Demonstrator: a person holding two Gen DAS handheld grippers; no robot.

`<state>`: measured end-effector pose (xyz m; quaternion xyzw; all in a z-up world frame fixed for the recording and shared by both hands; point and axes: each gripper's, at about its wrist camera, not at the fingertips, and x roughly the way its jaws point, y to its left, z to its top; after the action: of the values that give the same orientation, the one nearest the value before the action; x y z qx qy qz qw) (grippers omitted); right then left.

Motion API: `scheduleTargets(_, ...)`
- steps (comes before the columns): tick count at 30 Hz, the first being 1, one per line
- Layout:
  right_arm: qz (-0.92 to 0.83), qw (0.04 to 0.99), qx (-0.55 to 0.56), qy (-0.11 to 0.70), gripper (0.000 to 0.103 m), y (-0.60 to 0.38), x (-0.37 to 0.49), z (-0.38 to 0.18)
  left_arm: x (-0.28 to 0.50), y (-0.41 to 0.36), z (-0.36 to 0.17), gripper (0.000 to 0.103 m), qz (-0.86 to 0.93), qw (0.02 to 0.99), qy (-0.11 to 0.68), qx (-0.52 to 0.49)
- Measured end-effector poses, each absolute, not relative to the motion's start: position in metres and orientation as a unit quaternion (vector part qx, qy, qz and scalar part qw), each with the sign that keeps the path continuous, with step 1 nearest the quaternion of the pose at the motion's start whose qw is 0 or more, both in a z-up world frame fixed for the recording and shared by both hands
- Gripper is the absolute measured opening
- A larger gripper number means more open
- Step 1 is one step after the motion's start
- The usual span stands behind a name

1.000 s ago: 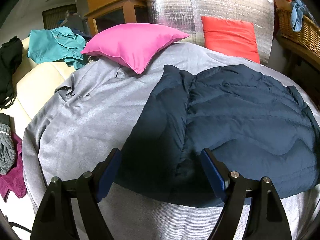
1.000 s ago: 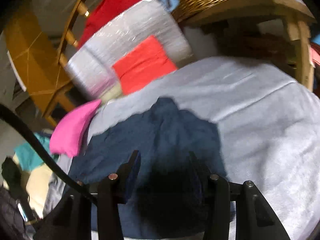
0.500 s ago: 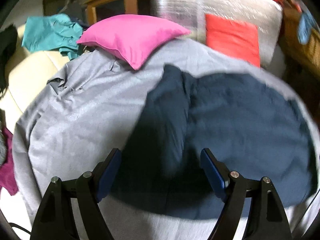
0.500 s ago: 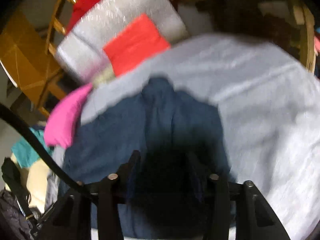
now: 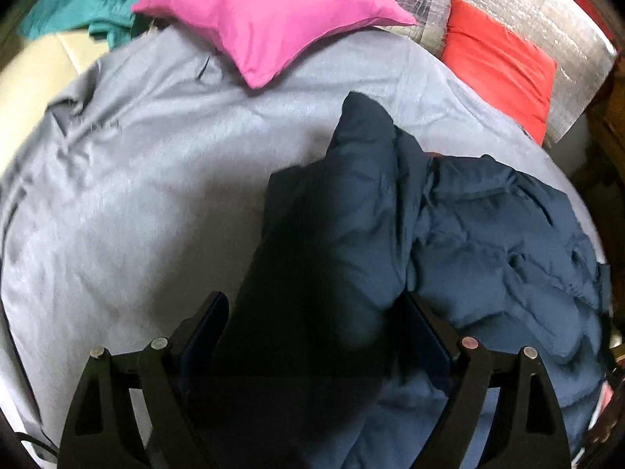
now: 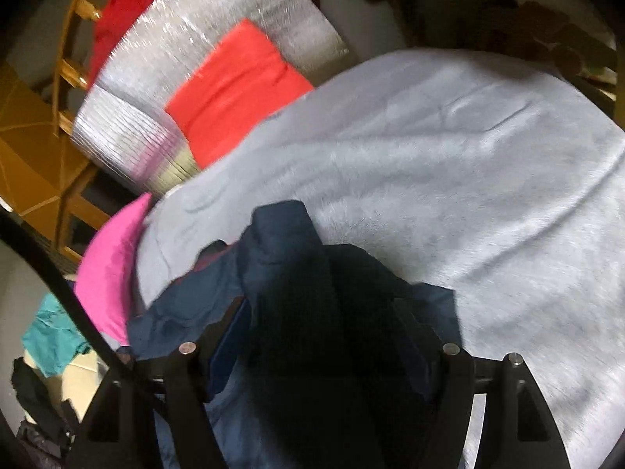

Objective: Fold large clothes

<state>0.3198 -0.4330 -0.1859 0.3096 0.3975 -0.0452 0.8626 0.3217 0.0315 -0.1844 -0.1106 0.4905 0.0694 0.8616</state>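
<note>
Bed: grey sheet (image 5: 164, 179), pink pillow (image 5: 269, 11) at 12.
Jacket: navy jacket (image 5: 488, 242), long axis 12–6, betw both fingers.
Left gripper (image 5: 312, 336): fingers apart, opening, astride fold.
Right gripper (image 6: 324, 336): fingers apart, opening, fabric betw, not pinched.

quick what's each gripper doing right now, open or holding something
Left gripper: jaws wide and opening, navy puffer jacket bunched between them, no clear pinch.
Right gripper: jaws opening, same jacket's fabric between them; grip cannot be told.

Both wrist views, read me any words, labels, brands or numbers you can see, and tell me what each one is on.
None: no readable text in either view.
The navy jacket, pink pillow, red cushion, silver mat and grey sheet show no lettering or label.
</note>
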Motion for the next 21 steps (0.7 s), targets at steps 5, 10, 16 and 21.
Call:
scheduleTargets(5,-0.082,0.865,0.251,0.427,0.052,-0.422,0.331,-0.203,0.327,0.028,-0.187,0.090,0.072,0.863,0.492,-0.091)
scheduleTargets(10,-0.109,0.872,0.246,0.408,0.035,-0.425,0.317,-0.192,0.324,0.017,-0.178,0.089,0.092,0.878,0.468,-0.041)
scheduleTargets(16,-0.098,0.874,0.269,0.393,0.041,-0.428,0.301,-0.177,0.323,0.019,-0.178,0.090,0.097,0.874,0.474,-0.044)
scheduleTargets(21,-0.023,0.913,0.237,0.333,0.040,-0.403,0.254,-0.135,0.288,0.005,-0.140,0.090,0.101,0.910,0.402,-0.015)
